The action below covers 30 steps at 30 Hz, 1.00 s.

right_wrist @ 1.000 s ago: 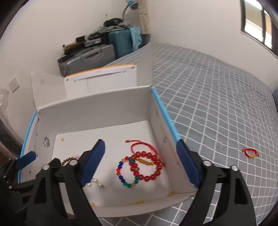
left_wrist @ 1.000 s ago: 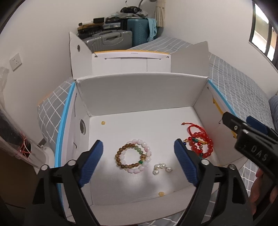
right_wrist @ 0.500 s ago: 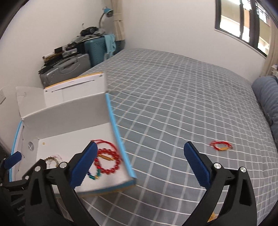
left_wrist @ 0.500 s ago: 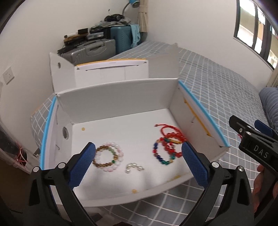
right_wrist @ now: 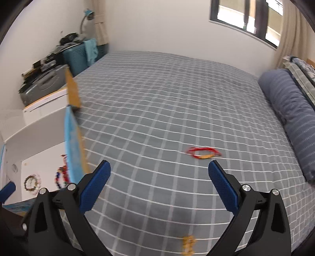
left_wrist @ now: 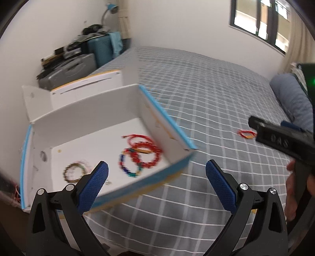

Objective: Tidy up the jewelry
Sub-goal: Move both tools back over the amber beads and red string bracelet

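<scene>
A red cord bracelet (right_wrist: 203, 153) lies on the grey checked bed, just beyond my open, empty right gripper (right_wrist: 159, 183); it also shows in the left wrist view (left_wrist: 246, 134). A small gold piece (right_wrist: 188, 245) lies on the bed below that gripper. The white open box (left_wrist: 94, 126) holds red bead bracelets (left_wrist: 144, 154), a multicolour bead bracelet (left_wrist: 128, 167) and a brown and pink bead bracelet (left_wrist: 75, 172). My left gripper (left_wrist: 156, 181) is open and empty over the box's front right corner. The right gripper's body (left_wrist: 283, 141) shows at the right.
The box (right_wrist: 39, 137) stands at the bed's left end, flaps up. A blue rolled blanket (right_wrist: 291, 118) lies along the bed's right side. Suitcases and clutter (left_wrist: 78, 61) stand by the back wall. A window (right_wrist: 246, 17) is in the far wall.
Both grippers have swung right, away from the box and toward the open bed. The red cord bracelet now lies close ahead of the right gripper. Both stay open.
</scene>
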Motion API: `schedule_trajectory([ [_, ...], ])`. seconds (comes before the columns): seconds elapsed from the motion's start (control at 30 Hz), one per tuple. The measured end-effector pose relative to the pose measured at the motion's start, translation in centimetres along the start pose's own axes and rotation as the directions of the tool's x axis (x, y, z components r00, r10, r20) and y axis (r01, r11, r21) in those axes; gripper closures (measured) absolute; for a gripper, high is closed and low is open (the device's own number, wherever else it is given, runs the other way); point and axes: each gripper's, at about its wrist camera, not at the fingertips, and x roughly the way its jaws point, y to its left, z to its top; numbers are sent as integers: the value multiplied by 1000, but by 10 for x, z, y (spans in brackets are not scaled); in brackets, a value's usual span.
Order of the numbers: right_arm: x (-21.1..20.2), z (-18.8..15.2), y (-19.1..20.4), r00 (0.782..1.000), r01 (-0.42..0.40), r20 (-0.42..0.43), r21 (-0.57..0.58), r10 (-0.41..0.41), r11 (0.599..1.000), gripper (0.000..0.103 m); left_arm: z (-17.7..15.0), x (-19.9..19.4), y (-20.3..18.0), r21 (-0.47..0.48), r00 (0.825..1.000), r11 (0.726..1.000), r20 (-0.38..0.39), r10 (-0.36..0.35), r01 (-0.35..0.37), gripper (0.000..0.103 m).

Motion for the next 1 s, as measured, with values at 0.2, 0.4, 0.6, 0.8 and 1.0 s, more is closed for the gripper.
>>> schedule_trajectory([
  [0.2,29,4,-51,997,50,-67,25,-48,998,8,-10,8,-50,58,998,997,-36,-58,60,6],
  [0.4,67,7,-87,990,59,-132,7,-57,998,8,-28,27,-104,118,991,988,-101,-84,96,6],
  [0.6,110,7,-106,984,24,-177,-19,-27,1000,8,-62,53,-157,159,964,970,-219,-149,186,6],
  [0.8,155,5,-120,974,-2,-227,-23,-3,1000,11,-85,70,-188,175,953,963,-261,-153,203,6],
  [1.0,192,0,-131,965,-30,-260,-23,23,999,11,-101,84,-205,181,949,964,-283,-140,196,6],
])
